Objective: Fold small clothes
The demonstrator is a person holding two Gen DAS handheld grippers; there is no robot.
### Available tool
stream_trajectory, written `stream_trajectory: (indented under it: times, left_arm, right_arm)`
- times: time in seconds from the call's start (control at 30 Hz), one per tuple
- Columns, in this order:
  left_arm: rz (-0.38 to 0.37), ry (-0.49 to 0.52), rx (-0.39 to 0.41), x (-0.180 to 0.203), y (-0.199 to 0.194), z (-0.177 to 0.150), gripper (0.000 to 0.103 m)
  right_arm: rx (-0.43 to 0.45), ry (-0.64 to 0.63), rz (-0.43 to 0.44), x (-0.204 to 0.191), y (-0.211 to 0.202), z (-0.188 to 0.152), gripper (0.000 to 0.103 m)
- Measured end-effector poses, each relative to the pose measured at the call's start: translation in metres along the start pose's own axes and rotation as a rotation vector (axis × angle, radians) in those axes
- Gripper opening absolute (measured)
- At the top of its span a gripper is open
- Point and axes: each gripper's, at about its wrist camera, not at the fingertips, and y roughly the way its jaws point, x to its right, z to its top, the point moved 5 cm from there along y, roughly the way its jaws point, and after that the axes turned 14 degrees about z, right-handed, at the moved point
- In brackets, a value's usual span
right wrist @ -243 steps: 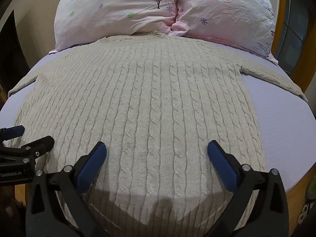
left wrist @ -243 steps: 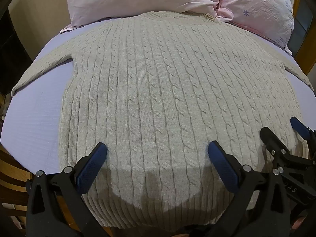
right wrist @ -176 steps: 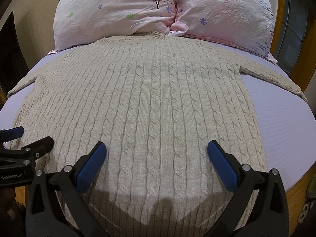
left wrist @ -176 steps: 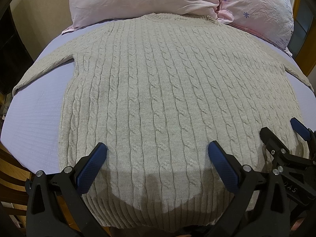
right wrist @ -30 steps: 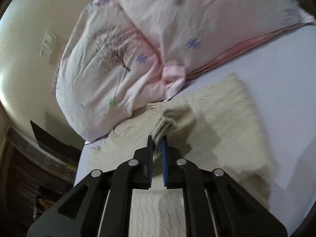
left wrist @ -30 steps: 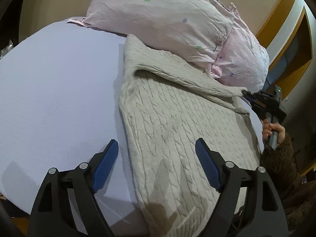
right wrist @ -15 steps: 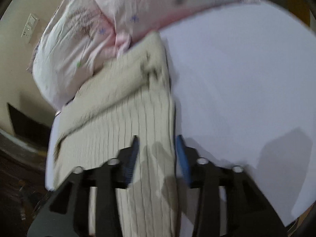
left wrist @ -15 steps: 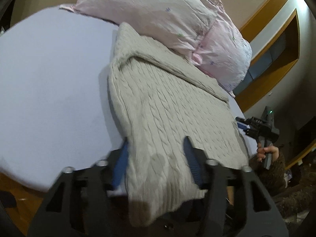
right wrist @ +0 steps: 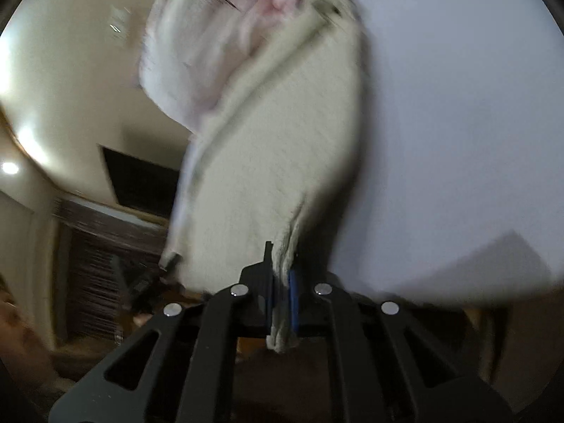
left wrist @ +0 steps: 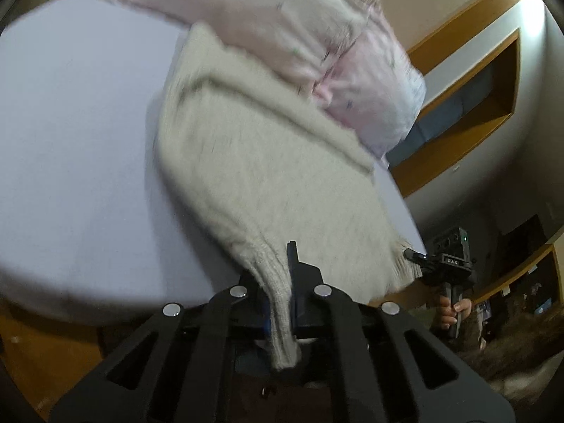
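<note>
A cream cable-knit sweater [left wrist: 268,183] lies on the lilac bed sheet [left wrist: 70,148] with both sleeves folded across its upper part. My left gripper [left wrist: 282,282] is shut on the sweater's ribbed hem at its left corner. My right gripper [right wrist: 280,282] is shut on the hem at the right corner; it also shows in the left wrist view [left wrist: 414,257], pinching the hem. The sweater [right wrist: 282,148] runs from both grippers up to the pillows. Both views are blurred.
Two pink pillows [left wrist: 282,35] lie at the head of the bed, touching the sweater's collar end. A wooden window frame [left wrist: 469,81] is on the right wall. A dark cabinet [right wrist: 105,246] stands left of the bed. The wooden bed edge [left wrist: 42,335] lies below.
Both grippers have gone from open over the hem to shut on its corners. Both views have tilted and dropped lower at the foot of the bed.
</note>
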Motion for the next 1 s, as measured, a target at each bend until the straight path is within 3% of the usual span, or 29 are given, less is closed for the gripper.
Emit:
stream_trajectory:
  times: [0.17, 0.3, 0.37, 0.4, 0.47, 0.57, 0.6, 0.67, 0.7, 0.73, 0.77, 0.8, 0.87, 0.93, 1.0]
  left_arm:
    - [0.121, 0.044, 0.171, -0.01, 0.011, 0.103, 0.006]
    - [0.238, -0.013, 0.233, -0.017, 0.065, 0.197, 0.006]
    - [0.335, -0.014, 0.218, -0.024, 0.108, 0.232, 0.006]
    - [0.361, -0.037, 0.17, -0.031, 0.132, 0.243, 0.006]
    - [0.4, -0.095, 0.097, -0.045, 0.165, 0.253, 0.006]
    - [0.411, -0.117, 0.076, -0.055, 0.185, 0.254, 0.006]
    - [0.401, -0.122, 0.075, -0.056, 0.187, 0.254, 0.007]
    - [0.365, -0.147, 0.065, -0.057, 0.183, 0.253, 0.01]
    - [0.334, -0.169, 0.057, -0.06, 0.18, 0.253, 0.014]
    - [0.299, -0.188, 0.052, -0.061, 0.175, 0.254, 0.018]
    - [0.287, -0.199, 0.061, -0.06, 0.167, 0.255, 0.035]
    - [0.296, -0.202, 0.081, -0.061, 0.158, 0.256, 0.062]
    - [0.335, -0.195, 0.165, -0.063, 0.132, 0.256, 0.084]
    - [0.343, -0.171, 0.181, -0.066, 0.115, 0.251, 0.084]
    - [0.35, -0.161, 0.131, -0.073, 0.116, 0.242, 0.084]
  right_arm:
    - [0.183, -0.135, 0.067, -0.035, 0.009, 0.109, 0.007]
    - [0.343, -0.114, 0.024, -0.015, 0.033, 0.2, 0.007]
    - [0.36, -0.055, -0.07, 0.014, 0.051, 0.231, 0.007]
    - [0.349, -0.022, -0.128, 0.029, 0.064, 0.242, 0.007]
    - [0.339, 0.012, -0.172, 0.046, 0.075, 0.249, 0.007]
    - [0.337, 0.046, -0.206, 0.057, 0.087, 0.26, 0.008]
    - [0.34, 0.065, -0.21, 0.06, 0.089, 0.266, 0.012]
    - [0.34, 0.078, -0.202, 0.062, 0.097, 0.271, 0.04]
    - [0.349, 0.075, -0.188, 0.059, 0.1, 0.273, 0.061]
    - [0.381, 0.052, -0.176, 0.053, 0.097, 0.275, 0.075]
    - [0.407, 0.029, -0.18, 0.047, 0.096, 0.278, 0.082]
    - [0.426, 0.002, -0.183, 0.041, 0.092, 0.278, 0.091]
    - [0.43, -0.06, -0.174, 0.026, 0.083, 0.269, 0.094]
    - [0.43, -0.105, -0.153, 0.02, 0.074, 0.259, 0.097]
    - [0.433, -0.146, -0.139, 0.02, 0.064, 0.25, 0.099]
